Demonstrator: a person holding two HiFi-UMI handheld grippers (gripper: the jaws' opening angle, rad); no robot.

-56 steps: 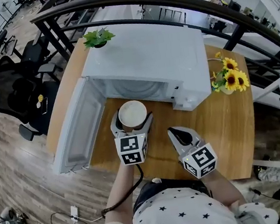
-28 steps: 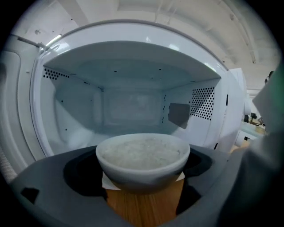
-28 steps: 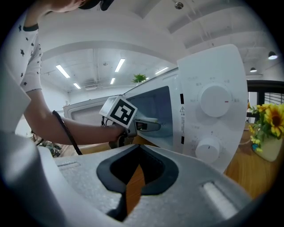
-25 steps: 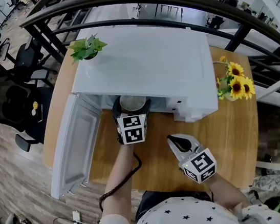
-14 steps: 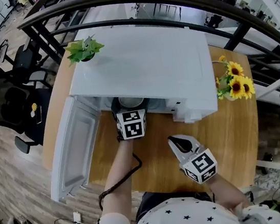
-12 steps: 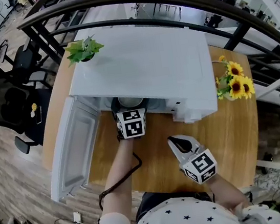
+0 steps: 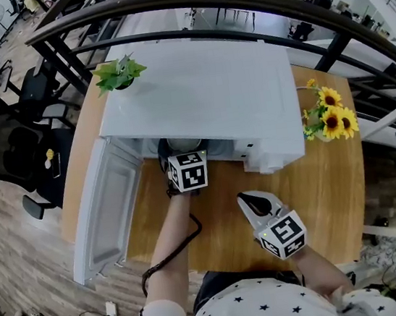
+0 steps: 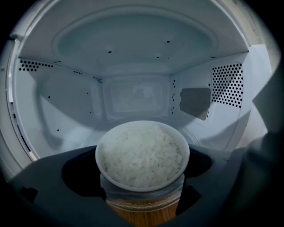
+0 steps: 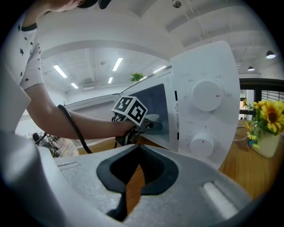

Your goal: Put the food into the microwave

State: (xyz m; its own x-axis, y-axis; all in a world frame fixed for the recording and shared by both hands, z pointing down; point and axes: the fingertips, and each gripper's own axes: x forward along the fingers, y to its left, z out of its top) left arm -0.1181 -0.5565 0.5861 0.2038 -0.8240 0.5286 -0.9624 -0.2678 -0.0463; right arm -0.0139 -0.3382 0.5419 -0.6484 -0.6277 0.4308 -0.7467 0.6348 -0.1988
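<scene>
Rice heaps the white bowl, which the left gripper clamps, its dark jaws pressed against the bowl's sides at 3 and 9 o'clock. We see the bowl at the mouth of the microwave, with the pale cavity walls all around it and the back wall at 12 o'clock. We cannot tell whether it rests on the cavity floor. From the head view only a sliver of the bowl shows under the front edge of the microwave's top. The door hangs swung open toward 8 o'clock. At 5 o'clock from the left gripper, well apart from it, the right gripper hovers over the wooden table. Its jaws are drawn to a narrow slit with nothing between them. Sunflowers stand at 3 o'clock of the microwave, and a potted plant stands at its 10 o'clock corner.
</scene>
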